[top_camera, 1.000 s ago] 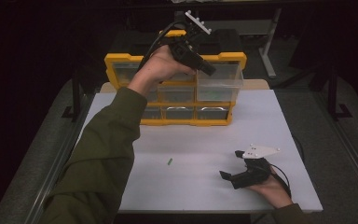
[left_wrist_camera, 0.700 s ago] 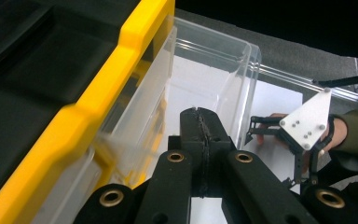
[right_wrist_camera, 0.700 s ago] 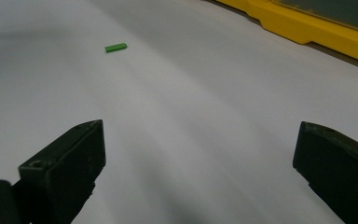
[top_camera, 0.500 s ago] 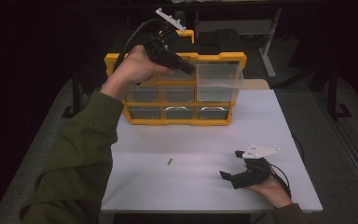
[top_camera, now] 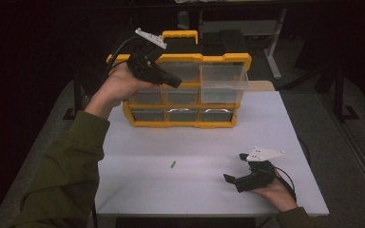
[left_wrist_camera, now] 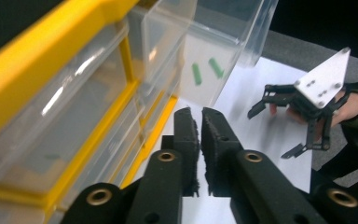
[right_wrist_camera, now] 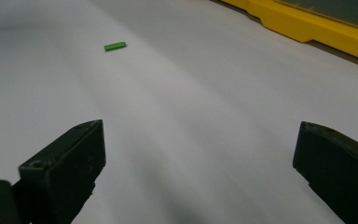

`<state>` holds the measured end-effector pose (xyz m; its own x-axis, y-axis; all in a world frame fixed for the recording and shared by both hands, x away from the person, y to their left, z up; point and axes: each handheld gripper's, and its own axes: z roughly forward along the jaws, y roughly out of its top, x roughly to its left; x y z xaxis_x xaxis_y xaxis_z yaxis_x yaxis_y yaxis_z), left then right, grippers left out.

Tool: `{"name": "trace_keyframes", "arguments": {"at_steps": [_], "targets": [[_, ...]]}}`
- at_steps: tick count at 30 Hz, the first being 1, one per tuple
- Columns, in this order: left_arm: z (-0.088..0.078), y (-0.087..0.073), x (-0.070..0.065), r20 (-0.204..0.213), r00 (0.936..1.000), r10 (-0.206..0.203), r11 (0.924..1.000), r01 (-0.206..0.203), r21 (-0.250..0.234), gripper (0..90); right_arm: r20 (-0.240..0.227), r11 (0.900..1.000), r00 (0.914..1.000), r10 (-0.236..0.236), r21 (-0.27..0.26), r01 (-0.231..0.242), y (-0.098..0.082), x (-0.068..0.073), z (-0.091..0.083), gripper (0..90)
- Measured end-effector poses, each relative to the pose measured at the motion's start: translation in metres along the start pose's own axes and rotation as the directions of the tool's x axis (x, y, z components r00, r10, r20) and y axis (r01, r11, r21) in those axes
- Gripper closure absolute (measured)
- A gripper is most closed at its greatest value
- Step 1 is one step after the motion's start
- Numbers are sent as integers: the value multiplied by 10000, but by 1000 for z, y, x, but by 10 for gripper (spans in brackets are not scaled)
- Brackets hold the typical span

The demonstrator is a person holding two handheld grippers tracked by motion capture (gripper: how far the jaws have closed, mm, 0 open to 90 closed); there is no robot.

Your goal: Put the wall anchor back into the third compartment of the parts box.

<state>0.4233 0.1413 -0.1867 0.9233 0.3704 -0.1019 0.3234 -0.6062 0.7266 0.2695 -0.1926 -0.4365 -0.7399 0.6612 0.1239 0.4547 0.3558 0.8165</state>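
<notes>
A: What could go wrong here?

B: The clear drawer [top_camera: 222,83] is pulled far out of the yellow box [top_camera: 185,118]. It could be knocked by the left gripper [top_camera: 164,78], which is held up just beside the box's top row, and the two green bits [left_wrist_camera: 206,71] seen inside could be spilled. (The drawer looks light, so that is only a guess.)

A: Is anything held?

B: Nothing can be seen in either one. The left gripper's jaws are nearly together, with a thin gap. The right gripper [top_camera: 235,180] is rested on the table [top_camera: 138,194] with its jaws wide apart.

A: And the loose green piece [top_camera: 173,164]?

B: It is left on the table, well apart from both grippers.

A: What is different from before?

B: The left gripper has been swung leftward across the box. The right gripper has not been moved.
</notes>
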Motion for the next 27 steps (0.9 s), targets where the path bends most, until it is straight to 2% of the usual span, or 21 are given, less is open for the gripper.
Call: {"name": "trace_keyframes", "arguments": {"at_steps": [7,12,17,22,27], "targets": [[7,-22,-1,-446,9988,-196,9998,198,46,624,0,10000,10000,-26,-20,26,0,-1,0,17],[13,-38,-2,-592,9977,-338,9994,341,35,519,3,10000,10000,-15,-6,15,0,0,0,17],[20,-52,-5,-562,9979,-329,9994,331,27,431,10,10000,10000,-8,-11,8,0,0,0,17],[29,-68,-7,-836,9961,-278,9995,290,137,344,16,10000,10000,15,10,-15,0,0,0,16],[39,-86,-11,-818,9962,-302,9994,314,128,271,19,10000,10000,14,10,-14,0,0,0,16]]}}
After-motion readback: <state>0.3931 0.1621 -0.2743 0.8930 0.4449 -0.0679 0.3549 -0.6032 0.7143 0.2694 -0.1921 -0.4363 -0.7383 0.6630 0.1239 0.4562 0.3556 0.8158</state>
